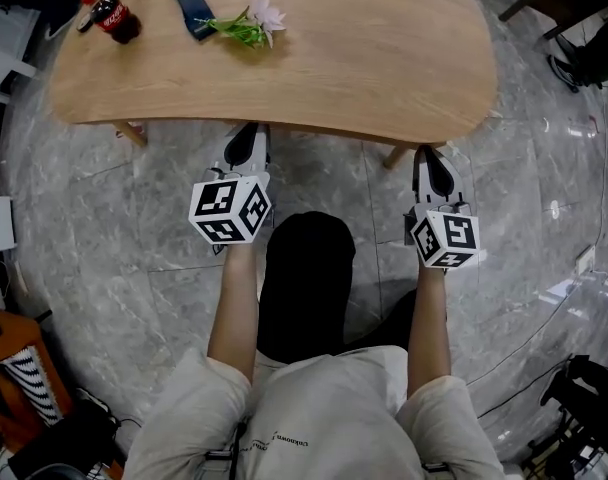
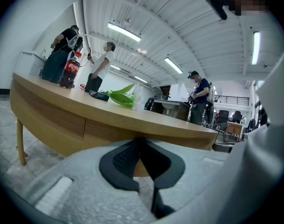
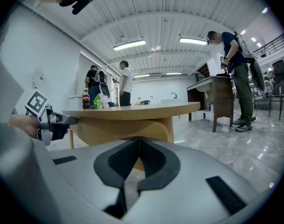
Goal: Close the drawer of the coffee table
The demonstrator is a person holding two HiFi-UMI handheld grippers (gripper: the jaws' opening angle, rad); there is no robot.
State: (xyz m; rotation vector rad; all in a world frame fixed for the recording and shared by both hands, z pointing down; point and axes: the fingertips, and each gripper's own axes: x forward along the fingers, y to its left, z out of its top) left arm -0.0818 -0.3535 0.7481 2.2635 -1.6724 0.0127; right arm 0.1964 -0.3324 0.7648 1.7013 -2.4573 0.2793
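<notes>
The wooden coffee table (image 1: 384, 58) fills the top of the head view. In the left gripper view its apron (image 2: 48, 120) shows a vertical seam, and the panel (image 2: 109, 133) right of the seam lies flush with the rest; no drawer sticks out. My left gripper (image 1: 249, 136) sits just at the table's near edge, shut with nothing in it (image 2: 141, 141). My right gripper (image 1: 431, 160) hangs by the near right edge, also shut and empty (image 3: 139, 139). Neither gripper visibly touches the table.
A cola bottle (image 1: 112, 16), a dark blue box (image 1: 194, 8) and a flower (image 1: 252, 20) lie on the tabletop's far left. Table legs (image 1: 131, 133) (image 1: 394, 156) stand on the grey marble floor. My black-clad knee (image 1: 304, 278) is between the grippers. Several people (image 3: 235, 73) stand behind.
</notes>
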